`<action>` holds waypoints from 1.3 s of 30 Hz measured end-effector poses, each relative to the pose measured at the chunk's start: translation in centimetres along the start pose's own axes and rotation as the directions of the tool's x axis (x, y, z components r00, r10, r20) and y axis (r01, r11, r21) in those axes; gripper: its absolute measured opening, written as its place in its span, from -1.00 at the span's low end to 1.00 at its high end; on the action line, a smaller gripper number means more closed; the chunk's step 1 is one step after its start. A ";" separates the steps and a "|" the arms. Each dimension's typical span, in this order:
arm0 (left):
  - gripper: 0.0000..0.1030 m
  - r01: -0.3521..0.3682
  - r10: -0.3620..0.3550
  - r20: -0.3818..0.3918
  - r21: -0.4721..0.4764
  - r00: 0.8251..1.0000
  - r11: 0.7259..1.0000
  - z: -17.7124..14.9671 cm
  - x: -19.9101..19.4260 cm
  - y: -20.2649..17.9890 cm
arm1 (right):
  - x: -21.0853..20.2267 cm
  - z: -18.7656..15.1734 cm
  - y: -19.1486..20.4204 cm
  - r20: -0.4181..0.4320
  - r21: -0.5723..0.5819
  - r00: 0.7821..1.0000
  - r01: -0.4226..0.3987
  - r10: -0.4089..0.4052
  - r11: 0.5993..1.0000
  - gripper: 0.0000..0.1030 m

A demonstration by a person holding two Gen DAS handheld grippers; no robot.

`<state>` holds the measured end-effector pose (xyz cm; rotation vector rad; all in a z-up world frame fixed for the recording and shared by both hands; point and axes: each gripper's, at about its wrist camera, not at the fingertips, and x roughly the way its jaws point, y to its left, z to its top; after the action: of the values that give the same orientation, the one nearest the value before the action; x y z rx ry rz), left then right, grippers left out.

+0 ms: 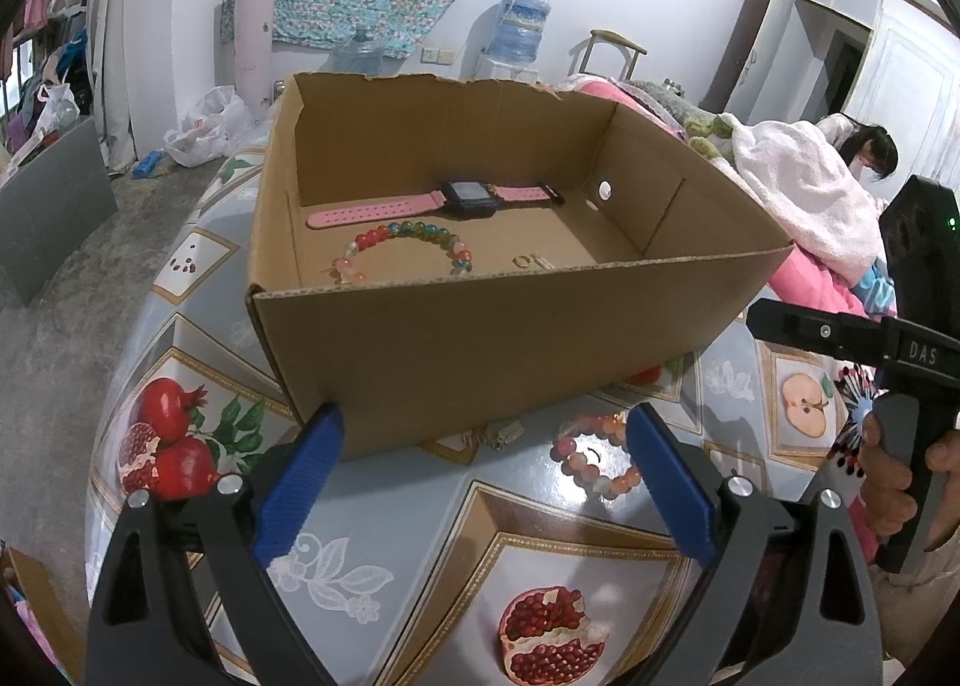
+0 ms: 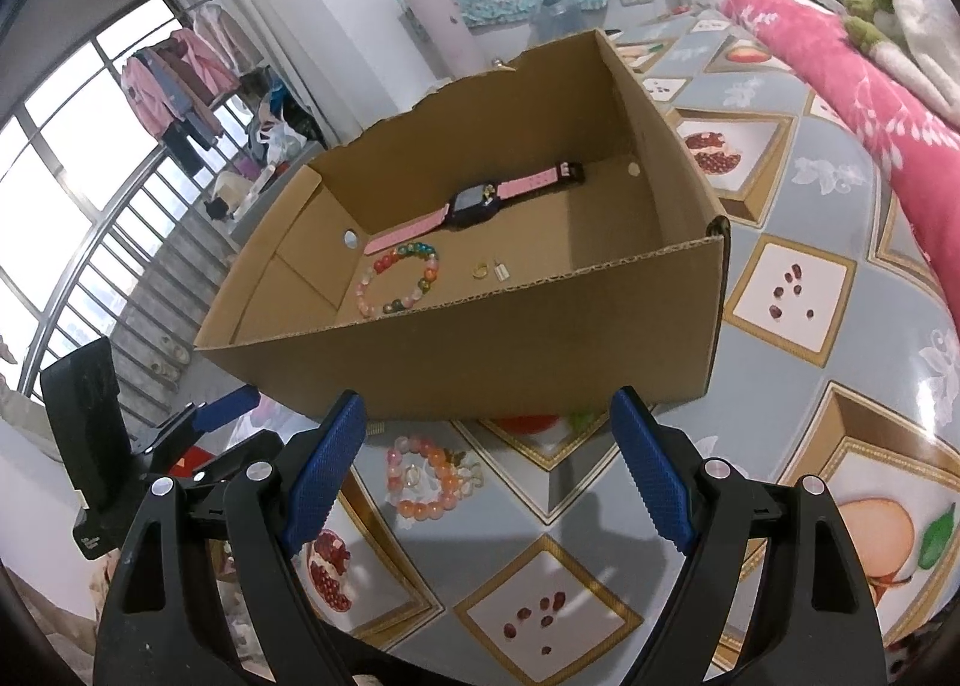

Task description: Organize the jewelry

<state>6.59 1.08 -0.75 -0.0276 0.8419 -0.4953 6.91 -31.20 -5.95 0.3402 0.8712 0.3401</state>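
An open cardboard box (image 1: 480, 338) (image 2: 480, 350) stands on the table. Inside lie a pink-strapped watch (image 1: 444, 200) (image 2: 474, 200), a multicolour bead bracelet (image 1: 408, 248) (image 2: 402, 278) and a small gold ring with a tag (image 1: 528, 261) (image 2: 489, 269). In front of the box on the table lie an orange-pink bead bracelet (image 1: 591, 458) (image 2: 423, 479) and small gold pieces (image 1: 498, 437) (image 2: 471, 476). My left gripper (image 1: 486, 476) is open and empty, just before the box. My right gripper (image 2: 489, 464) is open and empty, above the orange bracelet.
The table wears a glossy fruit-print cloth (image 1: 384, 554) (image 2: 798, 290). A pink blanket (image 2: 840, 68) lies along the right side. The right gripper's body (image 1: 900, 362) shows at the left view's right edge; the left gripper (image 2: 180, 434) shows at the right view's lower left.
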 end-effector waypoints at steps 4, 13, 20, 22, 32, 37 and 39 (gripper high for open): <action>0.81 -0.001 0.001 0.003 -0.003 1.000 1.000 0.2 0.2 0.2 | 0.2 0.0 0.1 0.000 0.002 1.000 0.000 0.000 1.000 0.55; 0.81 -0.003 0.003 0.008 -0.008 1.000 1.000 0.5 0.6 0.7 | 0.3 0.3 0.2 0.014 0.004 1.000 0.007 -0.007 1.000 0.54; 0.81 -0.002 0.002 0.015 -0.009 1.000 1.000 0.7 1.0 1.1 | 0.3 0.4 0.4 0.017 0.002 1.000 0.011 -0.011 1.000 0.55; 0.81 0.001 -0.001 0.018 -0.009 1.000 1.000 0.7 1.1 1.2 | 0.3 0.4 0.4 0.017 0.002 1.000 0.012 -0.012 1.000 0.55; 0.81 0.002 -0.002 0.021 -0.010 1.000 1.000 0.7 1.2 1.2 | 0.0 0.1 0.8 0.026 0.007 0.999 0.037 -0.037 0.999 0.54; 0.81 -0.005 0.005 0.023 -0.016 1.000 1.000 0.8 1.1 1.3 | -0.3 0.1 0.7 0.033 0.019 0.998 0.051 -0.051 0.999 0.55; 0.81 -0.007 0.007 0.026 -0.015 1.000 1.000 0.8 0.9 1.3 | -0.4 0.1 0.6 0.035 0.023 0.998 0.051 -0.051 0.998 0.55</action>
<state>8.24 1.70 -1.16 -0.0448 0.8199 -0.4809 6.67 -30.82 -5.36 0.3432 0.8476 0.2764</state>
